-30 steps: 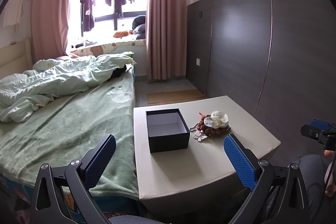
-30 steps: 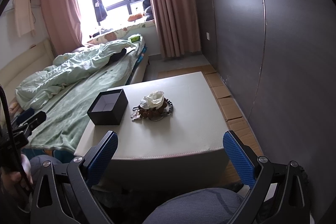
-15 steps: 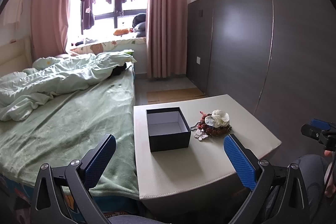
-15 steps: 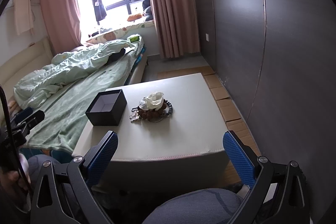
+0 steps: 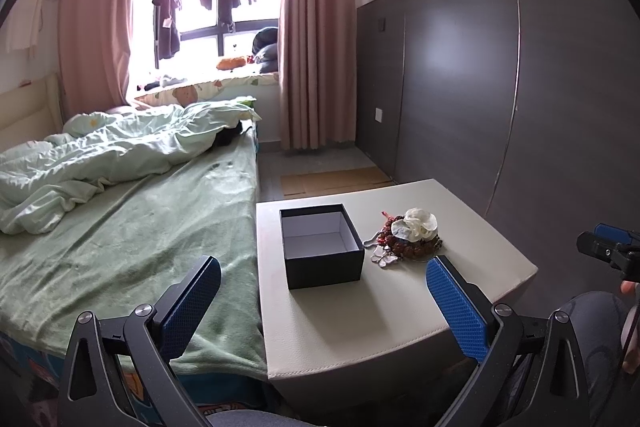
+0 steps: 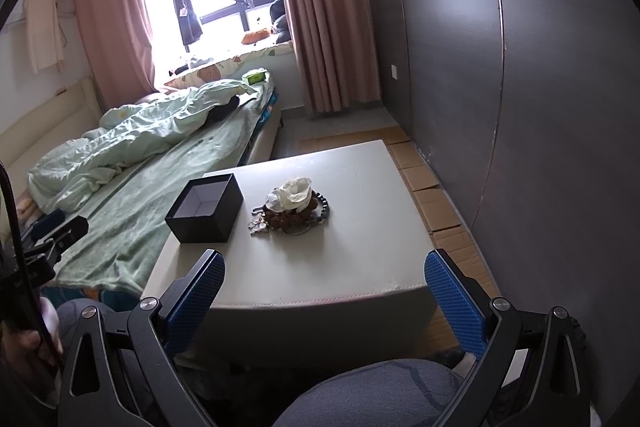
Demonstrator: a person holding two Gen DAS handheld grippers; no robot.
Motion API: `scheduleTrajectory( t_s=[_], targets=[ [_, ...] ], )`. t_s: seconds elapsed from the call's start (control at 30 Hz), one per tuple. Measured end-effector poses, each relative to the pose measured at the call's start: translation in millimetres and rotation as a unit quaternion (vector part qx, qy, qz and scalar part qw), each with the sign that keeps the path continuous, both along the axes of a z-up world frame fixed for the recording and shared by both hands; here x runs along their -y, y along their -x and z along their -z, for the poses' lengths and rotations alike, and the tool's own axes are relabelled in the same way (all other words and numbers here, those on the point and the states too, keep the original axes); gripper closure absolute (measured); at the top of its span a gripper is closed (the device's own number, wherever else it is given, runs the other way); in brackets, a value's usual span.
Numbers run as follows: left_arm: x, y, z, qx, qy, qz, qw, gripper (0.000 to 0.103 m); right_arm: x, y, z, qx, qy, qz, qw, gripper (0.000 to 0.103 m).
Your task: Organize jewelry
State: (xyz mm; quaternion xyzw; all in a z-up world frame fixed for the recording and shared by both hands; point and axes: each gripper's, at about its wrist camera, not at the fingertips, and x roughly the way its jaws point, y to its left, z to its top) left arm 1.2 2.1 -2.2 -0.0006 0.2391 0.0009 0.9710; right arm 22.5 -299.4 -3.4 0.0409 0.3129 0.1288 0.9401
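Note:
An open black box (image 5: 320,247) (image 6: 205,209) with a pale lining stands empty on the cream table (image 5: 460,211) (image 6: 360,247). Just right of it lies a heap of jewelry (image 5: 408,239) (image 6: 290,209): brown and dark bead strings, silver pieces and a white flower on top. My left gripper (image 5: 322,299) hangs open in front of the table's near edge, level with the box. My right gripper (image 6: 324,291) is open too, held back over the near edge, short of the heap. Both hold nothing.
A bed (image 5: 120,235) with a green blanket and rumpled duvet butts against the table's left side. A dark panelled wall (image 6: 520,87) runs along the right, with cardboard sheets (image 6: 432,187) on the floor beside it. The person's knee (image 6: 380,387) sits below the grippers.
Both views have crept slightly closer to the table and tilted a little. The box and the jewelry heap have not moved, and both grippers stay open.

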Motion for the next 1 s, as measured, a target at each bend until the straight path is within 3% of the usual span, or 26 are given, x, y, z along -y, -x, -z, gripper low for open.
scheduleTrajectory(
  t_s=[0.3,0.57,1.0],
  targets=[
    [-1,0,-3,0.006,-0.01,-0.004,0.9999,0.0,-1,0,0,0.0,-0.001,0.001,1.0,0.002],
    [5,-21,0,-0.025,-0.037,0.018,0.9988,0.0,-1,-17,2,-0.023,0.006,0.012,1.0,0.002],
    [31,-95,4,-0.079,0.022,0.109,0.9906,0.004,20,-83,10,-0.065,-0.073,0.006,0.995,0.003]
  ],
)
